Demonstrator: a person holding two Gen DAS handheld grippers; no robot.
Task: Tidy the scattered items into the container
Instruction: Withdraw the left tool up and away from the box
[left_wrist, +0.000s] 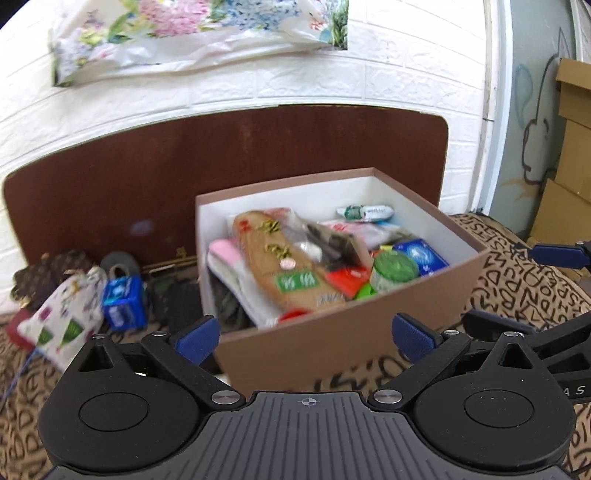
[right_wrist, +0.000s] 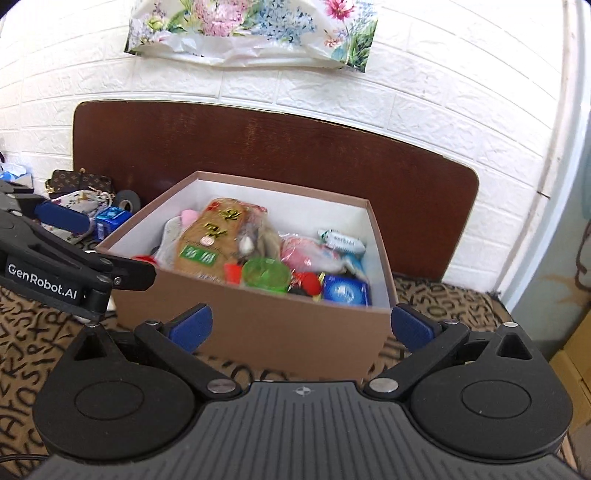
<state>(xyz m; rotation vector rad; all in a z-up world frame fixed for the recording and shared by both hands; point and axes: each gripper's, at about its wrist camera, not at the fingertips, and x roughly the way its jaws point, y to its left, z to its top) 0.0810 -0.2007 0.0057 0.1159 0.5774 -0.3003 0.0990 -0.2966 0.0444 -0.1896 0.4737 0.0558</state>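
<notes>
A brown cardboard box (left_wrist: 332, 347) with white inner walls stands on the patterned cloth, filled with several items: a tan packet (left_wrist: 280, 258), a green-lidded jar (left_wrist: 393, 271), a blue packet (left_wrist: 421, 254). My left gripper (left_wrist: 304, 338) is open and empty in front of the box's near wall. My right gripper (right_wrist: 301, 326) is also open and empty, facing the same box (right_wrist: 258, 332) from the other side. Left of the box lie a white printed pouch (left_wrist: 62, 314), a blue pack (left_wrist: 123, 301), a black tape roll (left_wrist: 120, 262) and a brown monogram wallet (left_wrist: 48, 273).
A dark brown board (right_wrist: 295, 147) leans on the white brick wall behind the box. A floral plastic sheet (right_wrist: 258, 29) hangs above it. Cardboard cartons (left_wrist: 572, 166) stack at the far right. One blue finger of the left gripper (right_wrist: 62, 218) shows in the right wrist view.
</notes>
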